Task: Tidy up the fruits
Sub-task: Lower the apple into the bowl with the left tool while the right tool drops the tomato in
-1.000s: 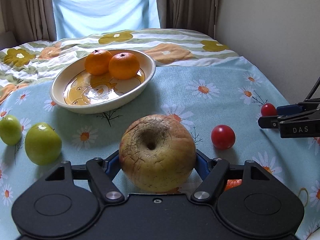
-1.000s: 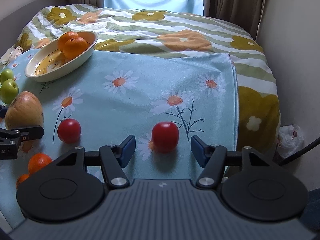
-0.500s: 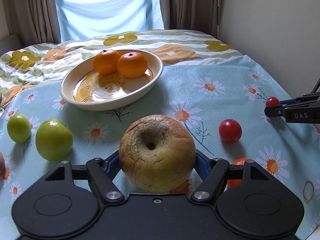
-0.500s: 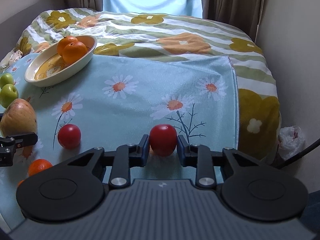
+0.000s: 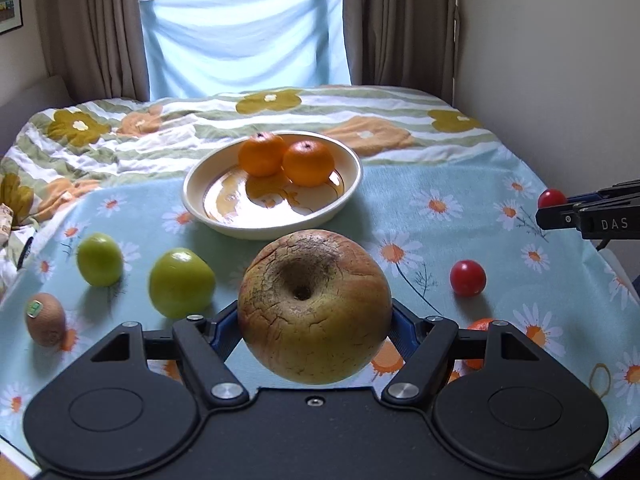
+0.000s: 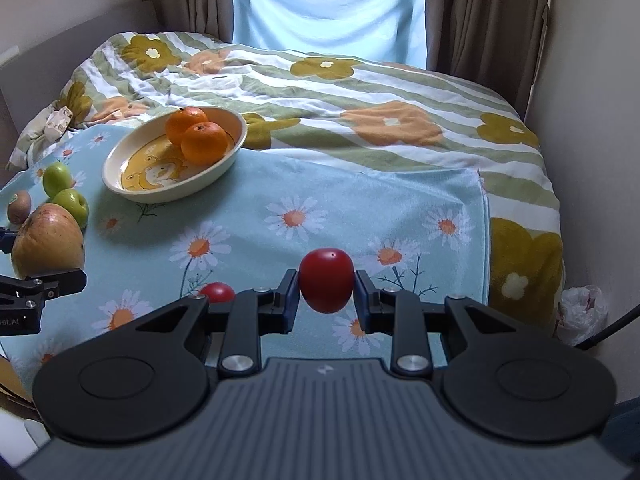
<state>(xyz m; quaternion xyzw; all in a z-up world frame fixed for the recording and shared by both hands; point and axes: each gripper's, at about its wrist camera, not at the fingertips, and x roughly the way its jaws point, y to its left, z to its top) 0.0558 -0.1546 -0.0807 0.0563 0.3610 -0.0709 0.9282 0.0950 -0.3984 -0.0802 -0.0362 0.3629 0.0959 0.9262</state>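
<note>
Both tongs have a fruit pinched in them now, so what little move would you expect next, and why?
Probably carry both toward the bowl, though that is a guess. The left tongs grip the big apple and the right tongs grip a tomato, both clear of the cloth. The bowl holds only two oranges, with room left.

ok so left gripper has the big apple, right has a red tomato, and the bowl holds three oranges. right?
Not quite: the bowl holds two oranges, not three, as the left wrist view shows. The rest stands: the left gripper holds the big apple and the right gripper holds a red tomato.
</note>
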